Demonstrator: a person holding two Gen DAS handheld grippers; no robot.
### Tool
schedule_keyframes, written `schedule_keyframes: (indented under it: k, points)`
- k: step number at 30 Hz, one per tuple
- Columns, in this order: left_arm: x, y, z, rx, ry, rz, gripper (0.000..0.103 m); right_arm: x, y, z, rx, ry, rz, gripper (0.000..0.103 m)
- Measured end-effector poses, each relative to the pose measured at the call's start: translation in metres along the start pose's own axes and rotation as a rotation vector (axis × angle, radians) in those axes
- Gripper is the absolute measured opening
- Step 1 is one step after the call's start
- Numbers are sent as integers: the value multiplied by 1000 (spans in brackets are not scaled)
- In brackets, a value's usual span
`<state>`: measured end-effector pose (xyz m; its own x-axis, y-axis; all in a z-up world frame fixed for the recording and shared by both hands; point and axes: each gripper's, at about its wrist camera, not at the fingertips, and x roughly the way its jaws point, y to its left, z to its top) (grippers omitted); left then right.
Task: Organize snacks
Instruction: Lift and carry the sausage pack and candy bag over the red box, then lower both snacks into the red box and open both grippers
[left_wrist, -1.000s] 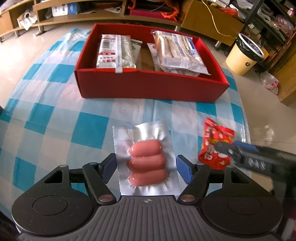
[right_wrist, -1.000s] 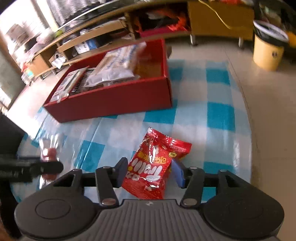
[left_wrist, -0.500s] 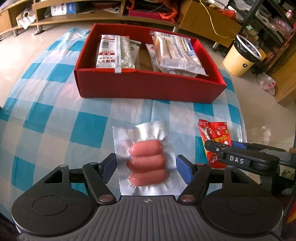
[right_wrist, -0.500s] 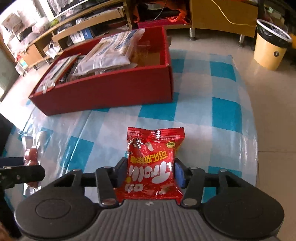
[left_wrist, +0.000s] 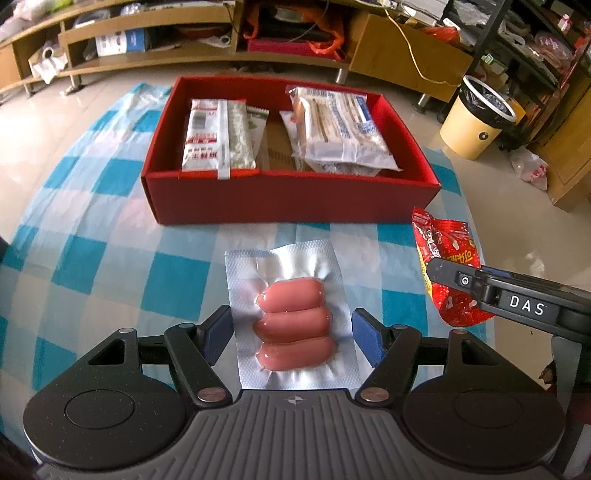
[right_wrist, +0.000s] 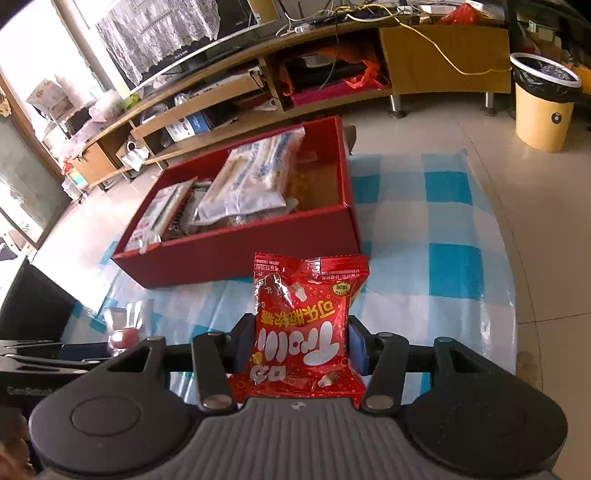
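Note:
A clear vacuum pack of three pink sausages (left_wrist: 295, 325) sits between the blue pads of my left gripper (left_wrist: 291, 336), which is shut on its edges just over the checked cloth. My right gripper (right_wrist: 301, 343) is shut on a red snack bag (right_wrist: 306, 302) and holds it upright, off the cloth. In the left wrist view that red bag (left_wrist: 447, 251) hangs at the table's right side. The red box (left_wrist: 288, 199) stands beyond both grippers with several wrapped snack packs inside; its right part (right_wrist: 317, 184) shows bare cardboard floor.
A blue and white checked cloth (left_wrist: 103, 266) covers the round table, whose right edge (right_wrist: 517, 295) drops to a tiled floor. A yellow bin (left_wrist: 476, 122) stands on the floor at the far right. Low wooden shelves (left_wrist: 147, 44) run along the back.
The right gripper's jaws closed on the red bag, which straightened between them and rose off the cloth. The left gripper kept its hold on the sausage pack and barely moved.

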<state>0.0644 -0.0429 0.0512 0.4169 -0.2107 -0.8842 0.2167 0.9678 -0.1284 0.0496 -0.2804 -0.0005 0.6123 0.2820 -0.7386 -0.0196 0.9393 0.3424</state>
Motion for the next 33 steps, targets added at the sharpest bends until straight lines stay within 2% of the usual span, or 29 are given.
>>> schedule_keyframes:
  k: [9, 17, 26, 33]
  points:
    - [-6, -2, 20, 14, -48, 11, 76, -9, 10, 18, 0, -68, 50, 50]
    - [-5, -7, 52, 34, -93, 30, 76, -1, 17, 49, -7, -112, 74, 51]
    - [16, 0, 100, 28, -132, 81, 76, 40, 22, 95, -15, -123, 89, 51]
    - [47, 16, 129, -7, -121, 121, 76, 76, 23, 121, -31, -99, 78, 51]
